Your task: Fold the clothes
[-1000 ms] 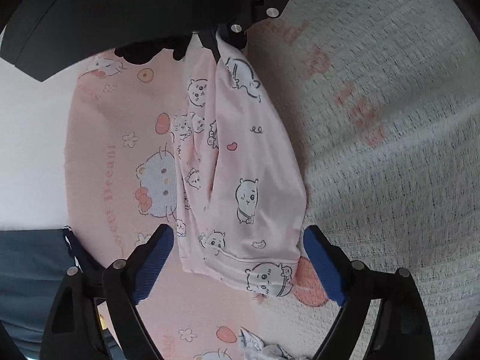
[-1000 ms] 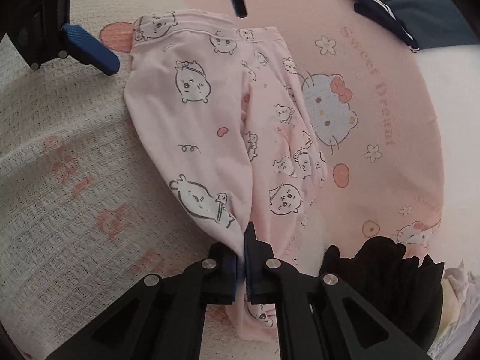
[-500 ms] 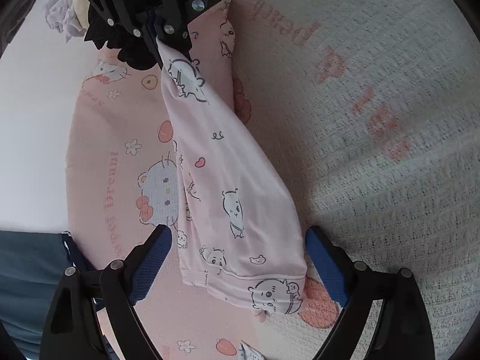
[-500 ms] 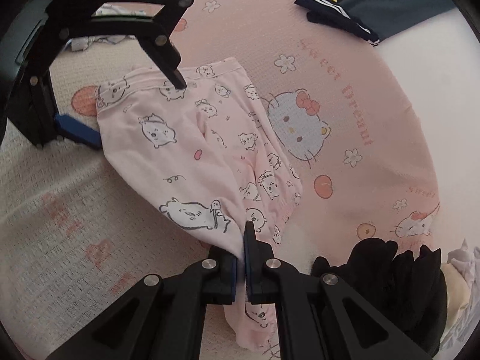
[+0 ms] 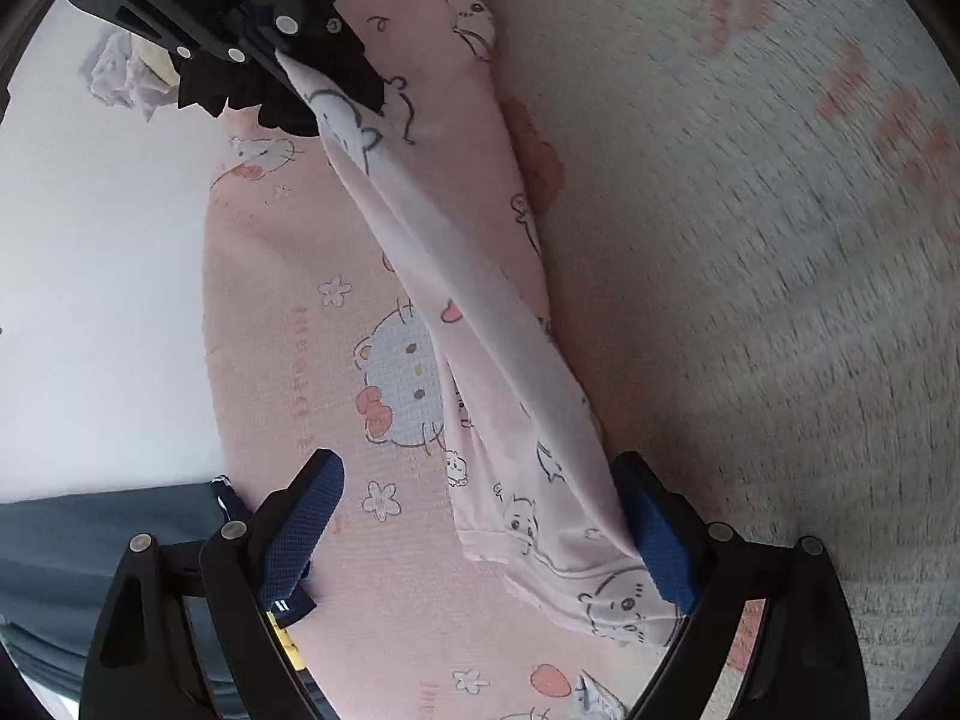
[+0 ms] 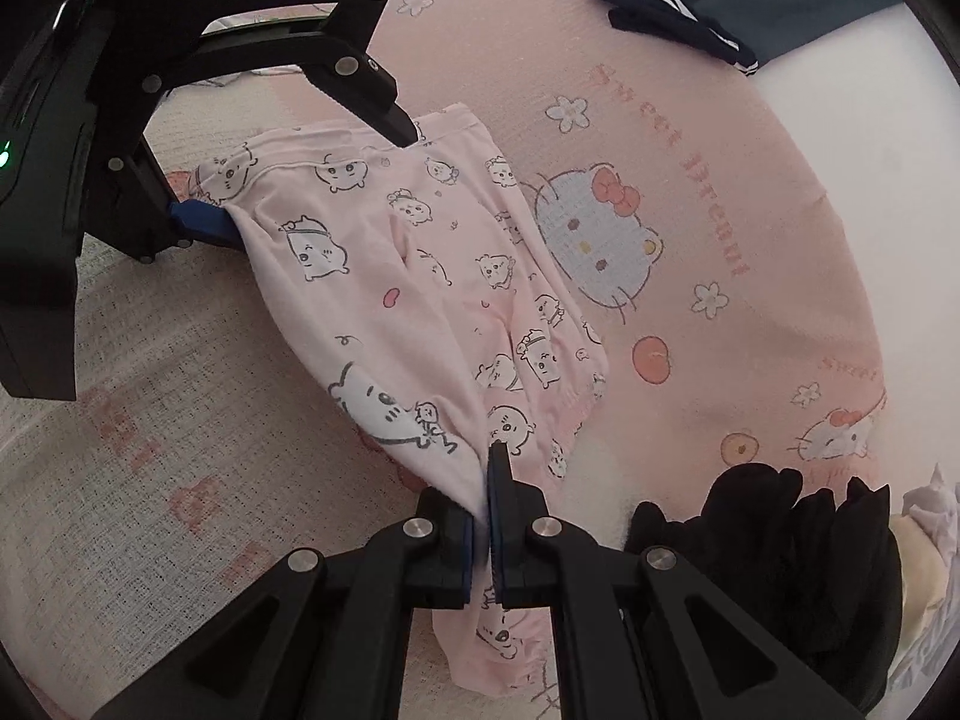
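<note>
We work over a cream waffle-weave blanket [image 6: 138, 420] with a pink cat-print sheet [image 6: 690, 120] laid along its edge; we take the sheet as our landmark. The pink pyjama trousers [image 6: 384, 276] printed with small cartoon animals lie across the seam where sheet meets blanket, one end lifted off the sheet and stretched taut. A dark navy garment with white stripes [image 6: 672, 12] sits at the sheet's far corner, and a black garment [image 6: 768, 516] lies bunched at the sheet's near edge. Our left gripper [image 5: 480, 522] stands wide apart, straddling the waistband end of the trousers on the sheet. Our right gripper [image 6: 485, 492] is pinched tight on the lifted end of the trousers, cloth between its pads.
</note>
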`<action>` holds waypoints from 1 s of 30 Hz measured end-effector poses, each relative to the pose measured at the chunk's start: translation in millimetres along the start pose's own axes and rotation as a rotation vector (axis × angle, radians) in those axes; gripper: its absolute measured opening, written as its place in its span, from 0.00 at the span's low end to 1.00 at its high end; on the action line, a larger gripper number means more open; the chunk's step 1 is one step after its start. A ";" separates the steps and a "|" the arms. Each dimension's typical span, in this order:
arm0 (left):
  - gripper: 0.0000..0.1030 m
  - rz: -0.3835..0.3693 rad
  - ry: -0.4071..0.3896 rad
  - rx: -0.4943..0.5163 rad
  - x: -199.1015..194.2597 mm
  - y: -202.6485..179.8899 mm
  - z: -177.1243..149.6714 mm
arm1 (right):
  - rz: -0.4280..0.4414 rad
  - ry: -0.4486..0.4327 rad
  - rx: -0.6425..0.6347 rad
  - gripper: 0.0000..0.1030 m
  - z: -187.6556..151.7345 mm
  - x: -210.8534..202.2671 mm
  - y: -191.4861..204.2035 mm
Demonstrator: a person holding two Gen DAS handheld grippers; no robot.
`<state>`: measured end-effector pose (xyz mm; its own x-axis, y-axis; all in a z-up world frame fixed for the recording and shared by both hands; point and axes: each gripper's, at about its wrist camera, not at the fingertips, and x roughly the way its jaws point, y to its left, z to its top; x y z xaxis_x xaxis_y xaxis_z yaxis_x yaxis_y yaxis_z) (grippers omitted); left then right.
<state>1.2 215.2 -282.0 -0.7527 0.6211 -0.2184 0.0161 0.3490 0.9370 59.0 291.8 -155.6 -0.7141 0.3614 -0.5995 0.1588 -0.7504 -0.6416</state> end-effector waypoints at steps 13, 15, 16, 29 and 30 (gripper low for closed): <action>0.00 -0.338 0.176 -0.227 10.8 -11.5 -1.3 | -0.072 0.057 -0.310 0.17 -15.7 10.5 56.2; 0.00 -0.376 0.193 -0.353 15.2 -1.7 -5.8 | -0.098 0.079 -0.361 0.40 -20.1 17.0 65.5; 0.00 -0.384 0.205 -0.409 16.9 1.7 -7.3 | -0.103 0.077 -0.365 0.40 -20.1 17.0 66.2; 0.00 -0.393 0.313 -0.632 27.0 15.4 -9.2 | -0.141 0.067 -0.424 0.23 -21.9 18.5 79.0; 0.00 -0.397 0.326 -0.639 28.1 16.2 -8.6 | -0.136 0.071 -0.434 0.14 -22.7 19.5 82.2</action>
<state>-25.3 232.3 -270.6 -0.7789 0.2656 -0.5682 -0.5954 -0.0286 0.8029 73.6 249.7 -230.8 -0.7023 0.4891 -0.5173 0.3482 -0.3978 -0.8488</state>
